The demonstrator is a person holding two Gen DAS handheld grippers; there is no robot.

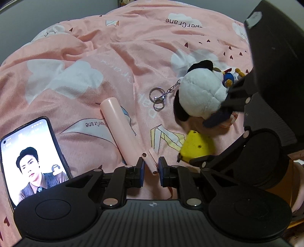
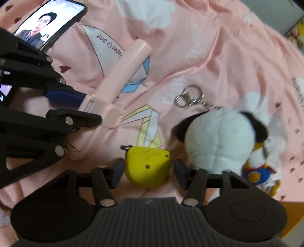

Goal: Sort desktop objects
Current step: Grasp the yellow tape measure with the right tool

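Desktop objects lie on a pink printed bedspread [image 1: 123, 57]: phone [image 1: 32, 157], pink selfie stick [image 1: 119, 129], yellow tape measure [image 2: 148, 167], panda plush keychain [image 2: 218, 138]. Left gripper [image 1: 151, 167] is clamped on the selfie stick's folded end. Right gripper [image 2: 148, 173] straddles the tape measure, jaws apart, pads clear of it.

Pink bedsheet [image 1: 117, 57] with cloud, heart and paper-crane print fills frame; grey wall [image 1: 38, 17] upper left.
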